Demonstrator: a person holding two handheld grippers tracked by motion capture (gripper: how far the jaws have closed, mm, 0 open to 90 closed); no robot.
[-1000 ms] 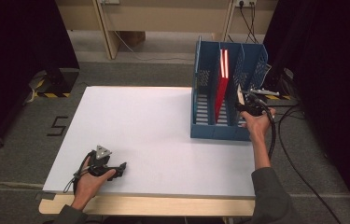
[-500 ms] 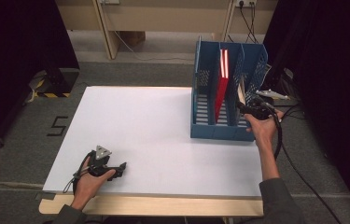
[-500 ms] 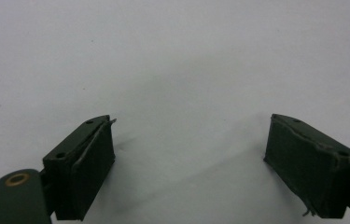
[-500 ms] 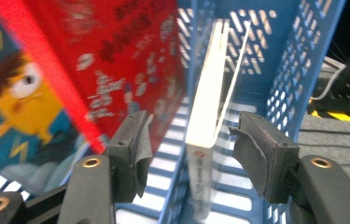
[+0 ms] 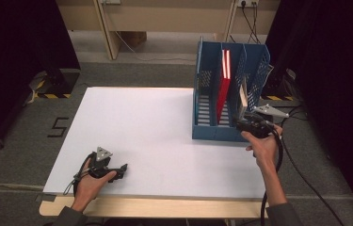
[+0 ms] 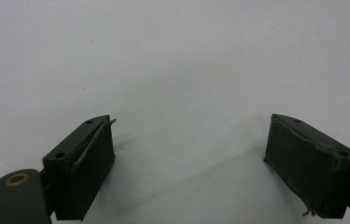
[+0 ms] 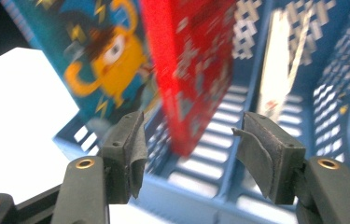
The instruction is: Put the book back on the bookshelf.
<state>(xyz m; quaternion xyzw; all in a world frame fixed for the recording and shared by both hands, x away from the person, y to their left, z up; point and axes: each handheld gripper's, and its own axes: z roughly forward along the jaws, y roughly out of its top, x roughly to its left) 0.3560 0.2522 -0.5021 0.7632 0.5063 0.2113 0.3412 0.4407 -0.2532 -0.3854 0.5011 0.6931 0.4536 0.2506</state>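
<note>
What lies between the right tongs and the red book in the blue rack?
Nothing: in the right gripper view the right tongs stand open, just opened, with bare air up to the red book; below runs the blue rack's front rim.

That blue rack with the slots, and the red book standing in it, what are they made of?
The blue rack looks like moulded plastic: one even colour, walls pierced with a regular lattice, slatted floor, slight sheen. The red book seems to be paper or card with a printed cover; the right gripper view shows a pale pattern on the red. Whether that cover is glossy I cannot tell, since that view is blurred.
</note>
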